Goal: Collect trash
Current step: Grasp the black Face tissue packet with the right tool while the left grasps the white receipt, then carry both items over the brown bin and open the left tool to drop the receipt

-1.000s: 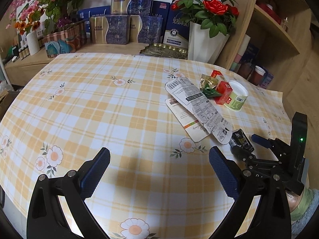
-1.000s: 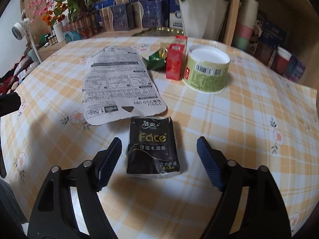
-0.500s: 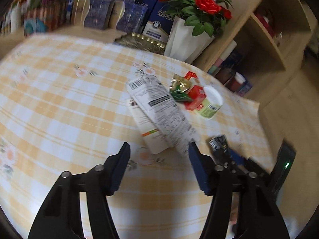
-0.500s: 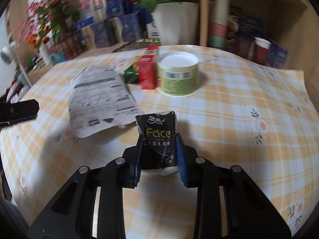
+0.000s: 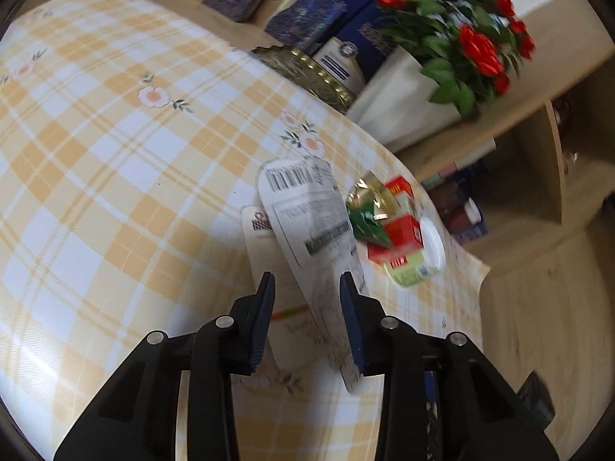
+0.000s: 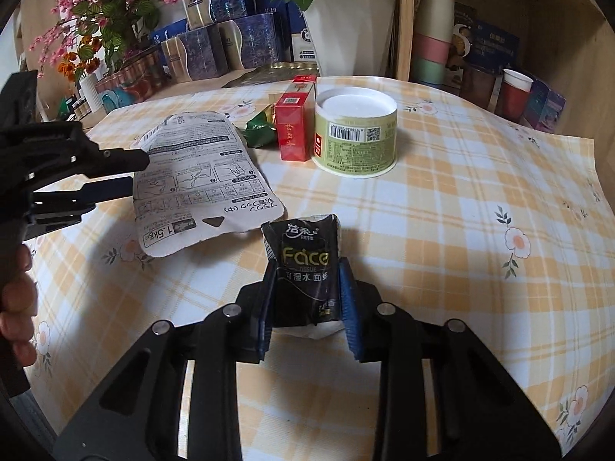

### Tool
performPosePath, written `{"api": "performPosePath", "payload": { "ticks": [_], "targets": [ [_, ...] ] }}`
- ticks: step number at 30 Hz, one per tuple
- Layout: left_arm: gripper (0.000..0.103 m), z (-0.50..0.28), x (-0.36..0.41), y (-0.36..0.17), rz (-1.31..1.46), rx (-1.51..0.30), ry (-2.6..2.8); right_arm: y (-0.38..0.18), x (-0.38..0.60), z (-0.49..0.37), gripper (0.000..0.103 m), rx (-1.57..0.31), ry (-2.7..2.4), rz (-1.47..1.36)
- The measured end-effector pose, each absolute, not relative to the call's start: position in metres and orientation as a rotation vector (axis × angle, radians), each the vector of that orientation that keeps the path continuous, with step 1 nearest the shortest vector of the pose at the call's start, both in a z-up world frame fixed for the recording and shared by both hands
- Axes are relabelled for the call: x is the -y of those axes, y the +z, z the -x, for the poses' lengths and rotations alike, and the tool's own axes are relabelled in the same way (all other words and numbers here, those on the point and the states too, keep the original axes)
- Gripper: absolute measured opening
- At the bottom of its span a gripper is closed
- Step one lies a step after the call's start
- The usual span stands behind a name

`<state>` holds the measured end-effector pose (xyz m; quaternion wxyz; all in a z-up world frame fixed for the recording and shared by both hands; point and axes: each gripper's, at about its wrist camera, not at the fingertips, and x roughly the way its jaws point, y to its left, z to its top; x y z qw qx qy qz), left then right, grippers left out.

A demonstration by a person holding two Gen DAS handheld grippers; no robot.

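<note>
My right gripper (image 6: 305, 292) is shut on a black "Face" tissue pack (image 6: 303, 261), held just above the checked tablecloth (image 6: 461, 211). My left gripper (image 5: 307, 288) is partly closed, its fingers on either side of the near end of a white printed package card (image 5: 311, 223); a second white card (image 5: 265, 257) lies under it. The left gripper also shows in the right wrist view (image 6: 115, 176) at the card's (image 6: 196, 176) left edge. Beyond lie a green-gold foil wrapper (image 6: 259, 128), a red carton (image 6: 294, 126) and a green tub with white lid (image 6: 355, 130).
A white pot of red roses (image 5: 403, 103), blue gift boxes (image 6: 215, 50) and a gold tray (image 5: 307, 73) stand at the table's back. A wooden shelf with cups (image 6: 515, 88) is at the right. The table edge drops off at right (image 5: 476, 280).
My right gripper closed on the tissue pack and lifted it. My left gripper moved right and forward to the printed card and narrowed its fingers around it.
</note>
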<state>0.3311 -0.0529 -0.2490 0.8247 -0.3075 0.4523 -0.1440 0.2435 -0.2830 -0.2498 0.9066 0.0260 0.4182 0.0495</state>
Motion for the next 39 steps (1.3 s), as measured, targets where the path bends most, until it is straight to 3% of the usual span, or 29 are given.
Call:
{"api": "performPosePath", "payload": {
  "ticks": [11,16,20,30,39],
  "targets": [
    [0.033,-0.343,0.062,-0.256,0.673,-0.953,-0.341,-0.252,0.283,-0.246,0.033,-0.88,0.107,-0.06],
    [0.022,-0.347,0.06,-0.264,0.706,-0.969,-0.329,-0.252,0.282,-0.246,0.033,-0.88,0.106,-0.058],
    [0.006,-0.342,0.061,-0.249,0.654,-0.916,-0.37,-0.252,0.283,-0.247,0.033,-0.88,0.106,-0.059],
    [0.002,-0.282,0.026,-0.195,0.612,-0.755,-0.388,-0.254,0.284,-0.248,0.033,-0.882,0.107,-0.063],
    [0.002,-0.202,-0.01,-0.172,0.533,-0.735,-0.409,-0.254,0.283,-0.249,0.033,-0.883,0.099,-0.048]
  ]
}}
